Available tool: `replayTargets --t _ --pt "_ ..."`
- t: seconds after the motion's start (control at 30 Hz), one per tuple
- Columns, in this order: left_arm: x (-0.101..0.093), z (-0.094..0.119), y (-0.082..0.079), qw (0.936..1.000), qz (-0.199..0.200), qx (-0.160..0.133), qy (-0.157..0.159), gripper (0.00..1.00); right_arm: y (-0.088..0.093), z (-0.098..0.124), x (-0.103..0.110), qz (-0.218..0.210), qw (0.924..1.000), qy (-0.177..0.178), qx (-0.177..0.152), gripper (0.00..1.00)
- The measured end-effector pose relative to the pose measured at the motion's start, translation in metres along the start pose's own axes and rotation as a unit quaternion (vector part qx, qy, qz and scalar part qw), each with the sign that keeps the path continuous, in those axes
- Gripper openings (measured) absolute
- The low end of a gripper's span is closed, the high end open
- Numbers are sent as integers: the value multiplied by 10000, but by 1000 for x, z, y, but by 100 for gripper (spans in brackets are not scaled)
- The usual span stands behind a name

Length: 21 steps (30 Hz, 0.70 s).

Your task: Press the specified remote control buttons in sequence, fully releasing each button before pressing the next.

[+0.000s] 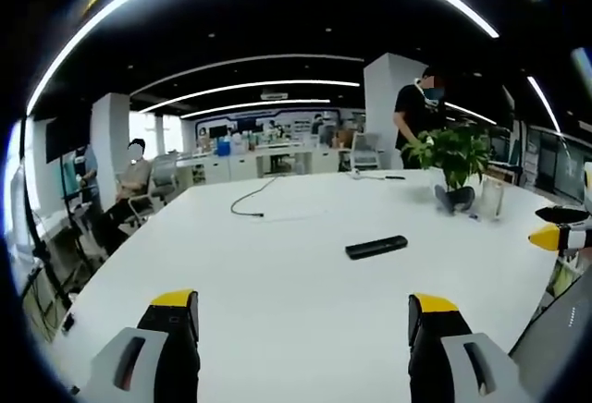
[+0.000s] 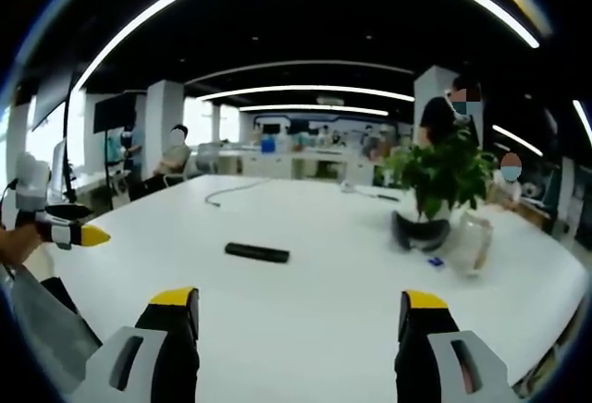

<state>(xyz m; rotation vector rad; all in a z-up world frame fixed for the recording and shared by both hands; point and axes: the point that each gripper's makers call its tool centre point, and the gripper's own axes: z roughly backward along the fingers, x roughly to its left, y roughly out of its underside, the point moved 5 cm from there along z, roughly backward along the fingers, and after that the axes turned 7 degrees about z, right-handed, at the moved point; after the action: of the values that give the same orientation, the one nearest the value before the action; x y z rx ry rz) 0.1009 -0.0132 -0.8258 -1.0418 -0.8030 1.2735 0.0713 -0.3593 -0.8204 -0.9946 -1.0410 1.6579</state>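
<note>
- Left gripper: jaws spread wide and holding nothing, above the near edge of the white desk.
- Right gripper: jaws likewise parted and empty, over the same desk's near edge.
- Remote control: black, lying flat on the desk, well apart from both grippers and away from the edges.
- Potted plant: stands towards the far right corner, a clear jug beside it.
- Dark cable: trails across the far part.

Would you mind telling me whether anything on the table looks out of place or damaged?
Nothing stands out. The black remote control lies flat on the white table, the potted plant stands upright, and a loose cable trails near the far edge.
</note>
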Motion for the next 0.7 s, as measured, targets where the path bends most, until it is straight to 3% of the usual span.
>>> replayTargets --t 0.47,0.7 --pt "-28 -51 -26 9964 -576 177 604 94 2 -1 0 -38 10000 -24 39 86" --pt "-43 -79 -29 9921 -805 303 917 93 3 -2 -1 -31 9999 -27 107 85"
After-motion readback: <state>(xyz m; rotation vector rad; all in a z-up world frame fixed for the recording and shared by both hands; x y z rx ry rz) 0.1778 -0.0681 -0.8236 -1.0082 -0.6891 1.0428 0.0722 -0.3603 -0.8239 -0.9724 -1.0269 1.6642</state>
